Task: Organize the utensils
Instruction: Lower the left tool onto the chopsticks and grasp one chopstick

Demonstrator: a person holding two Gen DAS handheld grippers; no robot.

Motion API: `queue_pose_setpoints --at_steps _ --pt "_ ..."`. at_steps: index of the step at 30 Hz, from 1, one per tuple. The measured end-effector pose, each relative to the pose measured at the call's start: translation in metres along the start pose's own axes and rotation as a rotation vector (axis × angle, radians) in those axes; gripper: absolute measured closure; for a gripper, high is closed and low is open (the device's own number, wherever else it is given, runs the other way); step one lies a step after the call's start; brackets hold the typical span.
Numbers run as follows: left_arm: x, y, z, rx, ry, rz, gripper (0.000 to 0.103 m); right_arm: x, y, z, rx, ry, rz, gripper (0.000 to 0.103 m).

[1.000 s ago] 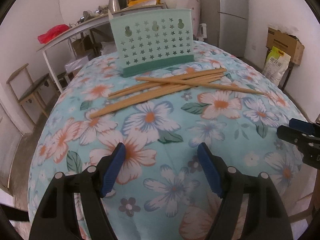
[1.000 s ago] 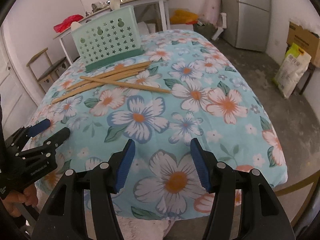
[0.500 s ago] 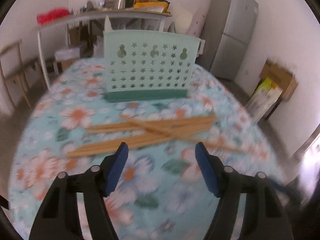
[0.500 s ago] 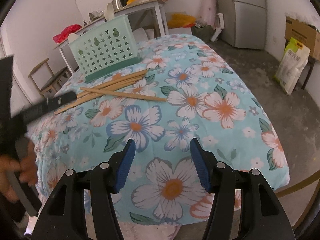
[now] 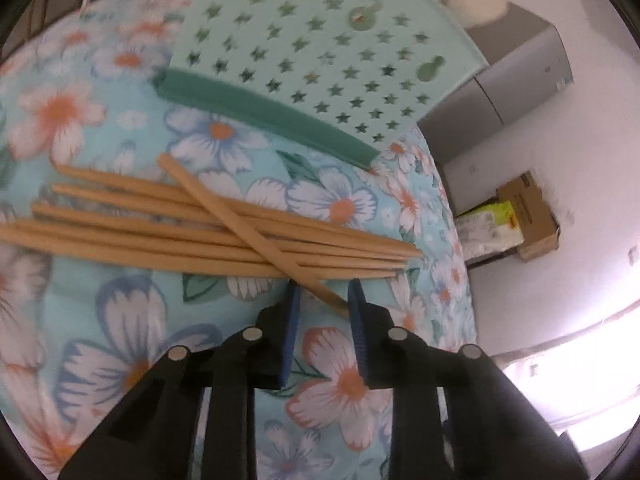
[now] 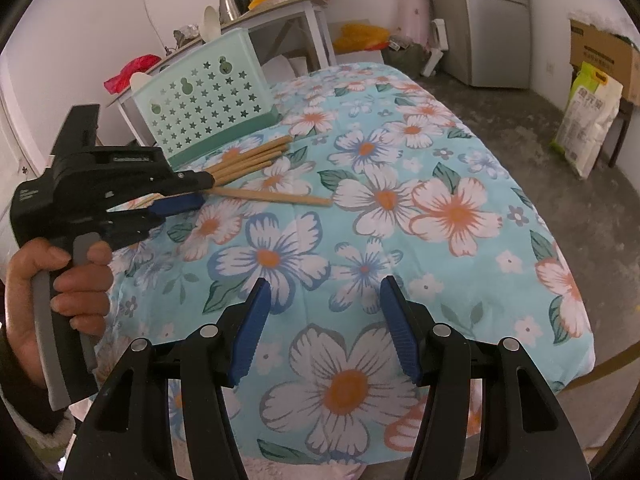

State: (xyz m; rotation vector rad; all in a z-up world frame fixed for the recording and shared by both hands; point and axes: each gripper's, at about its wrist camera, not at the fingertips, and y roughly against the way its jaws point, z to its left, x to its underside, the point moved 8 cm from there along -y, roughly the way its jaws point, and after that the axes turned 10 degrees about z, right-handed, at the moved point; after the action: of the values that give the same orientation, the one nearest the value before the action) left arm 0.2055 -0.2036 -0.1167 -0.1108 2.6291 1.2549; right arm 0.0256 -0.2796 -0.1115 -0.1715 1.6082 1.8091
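Several wooden chopsticks (image 5: 168, 236) lie in a loose pile on the floral cloth, in front of a mint green utensil basket (image 5: 320, 44) with star holes. One chopstick (image 5: 248, 228) lies crossed over the others. My left gripper (image 5: 322, 294) is narrowly open with its blue pads on either side of that chopstick's thin end. In the right wrist view the left gripper (image 6: 188, 190) hovers over the pile (image 6: 252, 160), near the basket (image 6: 208, 104). My right gripper (image 6: 324, 300) is open and empty near the table's front edge.
The table (image 6: 460, 216) is covered by a blue flowered cloth. Behind it stand a cluttered side table (image 6: 280, 8), a grey fridge (image 6: 496, 20), a cardboard box (image 6: 600, 60) and a sack (image 6: 588, 124) on the floor.
My left gripper has moved forward and down to the chopstick pile and narrowed its jaws around the crossed chopstick's end. The right gripper has stayed nearly still.
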Motion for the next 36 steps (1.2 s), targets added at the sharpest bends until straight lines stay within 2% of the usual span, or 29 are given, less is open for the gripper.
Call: queue_pose_setpoints --at_steps 6,16,24,28,30,33,36 --pt "0.003 0.007 0.004 0.038 0.047 0.001 0.085 0.0 0.002 -0.003 0.0 -0.012 -0.005 0.049" --pt "0.014 0.065 0.02 0.069 0.058 -0.058 0.09 0.0 0.013 -0.017 -0.012 -0.067 -0.016 0.052" --pt "0.054 0.071 0.053 0.027 0.086 0.01 0.084 0.0 0.019 -0.011 -0.019 -0.057 -0.023 0.052" --pt "0.068 0.08 0.055 0.004 0.026 -0.017 0.076 -0.001 0.021 -0.007 -0.021 -0.047 -0.024 0.052" --pt "0.073 0.088 0.052 -0.042 -0.04 -0.038 0.069 -0.001 0.021 -0.006 -0.022 -0.045 -0.025 0.052" --pt "0.082 0.097 0.045 -0.147 -0.181 -0.081 0.068 -0.001 0.021 -0.005 -0.024 -0.042 -0.024 0.052" --pt "0.092 0.101 0.029 -0.195 -0.356 -0.121 0.068 -0.002 0.019 -0.005 -0.023 -0.04 -0.02 0.052"
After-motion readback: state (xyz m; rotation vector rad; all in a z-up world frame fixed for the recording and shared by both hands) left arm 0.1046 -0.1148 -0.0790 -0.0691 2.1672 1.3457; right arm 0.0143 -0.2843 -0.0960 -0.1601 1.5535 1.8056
